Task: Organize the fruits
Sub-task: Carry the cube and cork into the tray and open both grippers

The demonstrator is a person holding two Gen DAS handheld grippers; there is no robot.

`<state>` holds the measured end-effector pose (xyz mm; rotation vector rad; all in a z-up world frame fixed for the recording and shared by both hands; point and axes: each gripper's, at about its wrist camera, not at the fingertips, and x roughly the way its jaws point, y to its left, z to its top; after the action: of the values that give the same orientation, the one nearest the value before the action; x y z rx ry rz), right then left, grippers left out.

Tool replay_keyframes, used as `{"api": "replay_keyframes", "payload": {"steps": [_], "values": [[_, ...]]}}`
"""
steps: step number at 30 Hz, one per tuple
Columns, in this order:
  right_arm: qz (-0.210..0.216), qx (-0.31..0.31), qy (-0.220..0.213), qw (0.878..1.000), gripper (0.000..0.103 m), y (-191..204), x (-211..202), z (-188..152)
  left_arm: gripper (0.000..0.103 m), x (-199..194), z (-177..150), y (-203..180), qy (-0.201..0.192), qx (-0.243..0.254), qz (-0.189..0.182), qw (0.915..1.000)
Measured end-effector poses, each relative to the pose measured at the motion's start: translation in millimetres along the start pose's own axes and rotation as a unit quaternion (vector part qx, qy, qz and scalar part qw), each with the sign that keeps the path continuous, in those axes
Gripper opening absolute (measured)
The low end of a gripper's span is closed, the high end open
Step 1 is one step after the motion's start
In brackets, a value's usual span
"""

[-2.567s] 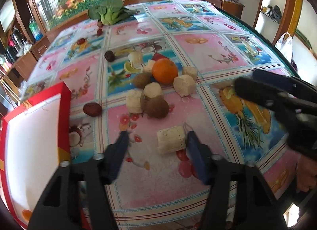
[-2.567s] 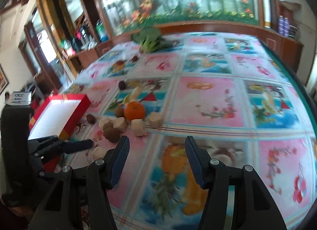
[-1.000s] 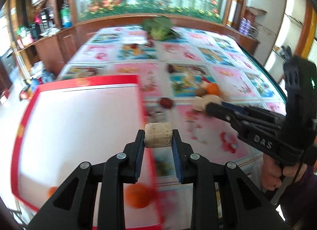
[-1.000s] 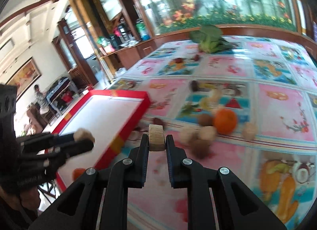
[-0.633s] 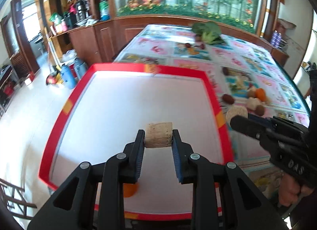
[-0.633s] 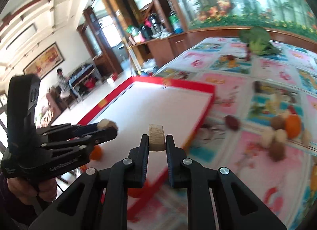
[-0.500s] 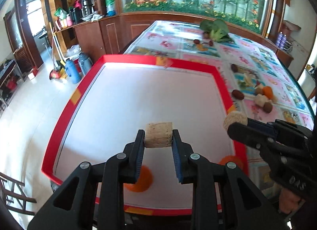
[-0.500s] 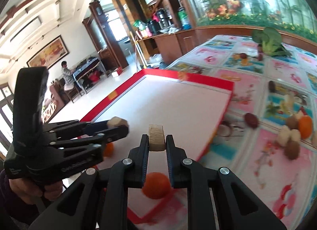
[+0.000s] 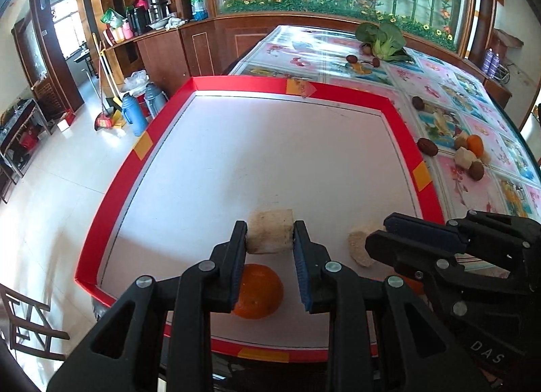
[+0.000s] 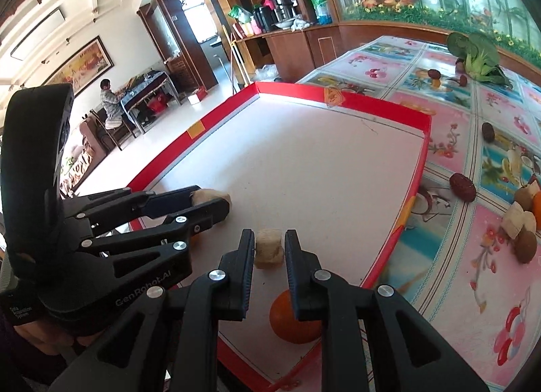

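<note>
- Left gripper (image 9: 269, 236): jaws clamped on a pale chunk (image 9: 269, 230), held over the red tray (image 9: 351, 94).
- Right gripper (image 10: 269, 244): jaws opening; second chunk (image 10: 268, 248) sits loose between them on the tray floor.
- Orange (image 9: 259, 291) in the tray, near edge.
- More fruit (image 9: 468, 155) on the tabletop (image 9: 436, 91).

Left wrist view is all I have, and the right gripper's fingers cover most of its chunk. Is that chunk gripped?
Observer: No. In the right wrist view the right gripper is opening, and the pale chunk sits between its fingers with a gap on each side.
Operator: Is it down on the tray?
Observer: It looks so. It appears to rest on the white floor of the red tray.
Operator: Anything beneath that gripper?
Observer: A whole orange lies near the tray's near corner.
</note>
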<state>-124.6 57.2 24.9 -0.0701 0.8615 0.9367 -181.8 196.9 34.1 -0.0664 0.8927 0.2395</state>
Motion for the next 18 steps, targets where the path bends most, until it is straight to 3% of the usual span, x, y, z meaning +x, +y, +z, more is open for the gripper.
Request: {"api": "replay_keyframes", "payload": {"steps": [4, 10, 14, 18], "values": [[0.003, 0.005, -0.007, 1.0, 0.02, -5.1, -9.4, 0.4, 0.059, 0.6, 0.1, 2.6, 0.002, -0.007, 0.01, 0.9999], [-0.001, 0.034, -0.049, 0.998, 0.034, -29.1, -37.5, 6.3, 0.078, -4.4, 3.0, 0.7, -0.009, -0.008, 0.016, 0.9998], [-0.023, 0.057, -0.069, 0.996, 0.034, -54.0, -54.1, 3.7, 0.085, -7.9, 6.1, -7.0, -0.016, 0.002, 0.018, 0.9997], [-0.04, 0.086, -0.081, 0.992, 0.035, -80.4, -66.4, -5.3, 0.085, -7.4, 7.0, -16.3, -0.015, 0.014, 0.019, 0.9996]]}}
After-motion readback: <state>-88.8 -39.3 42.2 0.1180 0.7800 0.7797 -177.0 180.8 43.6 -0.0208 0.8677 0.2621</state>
